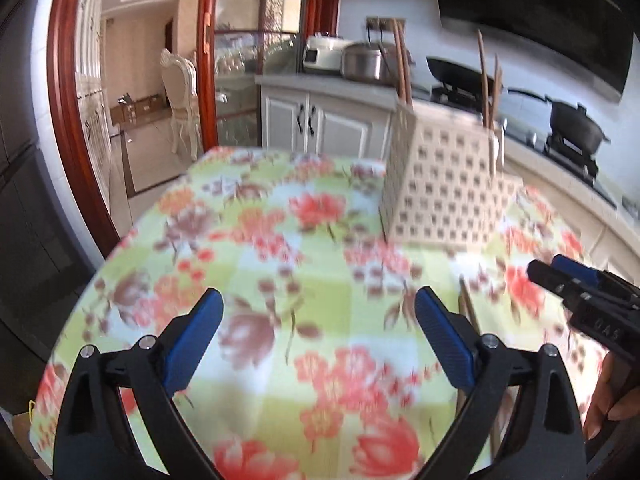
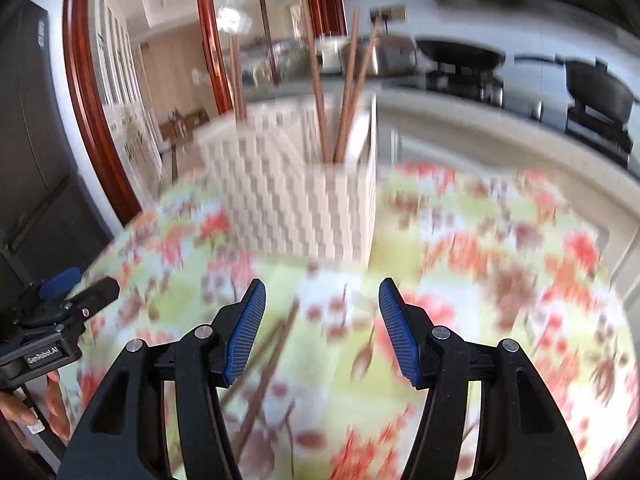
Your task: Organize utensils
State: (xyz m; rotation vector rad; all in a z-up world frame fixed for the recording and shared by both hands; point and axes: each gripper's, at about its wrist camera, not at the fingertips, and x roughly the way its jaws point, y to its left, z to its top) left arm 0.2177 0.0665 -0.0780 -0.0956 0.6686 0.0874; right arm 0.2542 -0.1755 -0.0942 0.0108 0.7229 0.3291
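Wooden chopsticks (image 2: 264,364) lie loose on the floral tablecloth (image 2: 500,280), a pair of thin brown sticks slanting just below and to the left of the right gripper (image 2: 322,330); the left wrist view catches them too, beside that gripper's right finger (image 1: 440,336). Judging by their look, they are light, stiff and narrow, likely to roll or scissor apart if pinched near one end, so the steadier hold would be across both sticks around mid-length, with the pads square to them. Motion blur smears the cloth and sticks, so I cannot tell whether the two touch along their length. The perforated white holder (image 1: 444,184) stands upright towards the far side of the table, and it appears divided: three standing chopsticks (image 2: 340,92) lean together in the right-hand section nearest the right camera, while another pair rises from the section at the far left corner. No spoons or forks can be made out inside. The right gripper's jaws stand wide apart with nothing between them, and the left gripper (image 1: 318,332) is likewise spread wide and empty above bare cloth.
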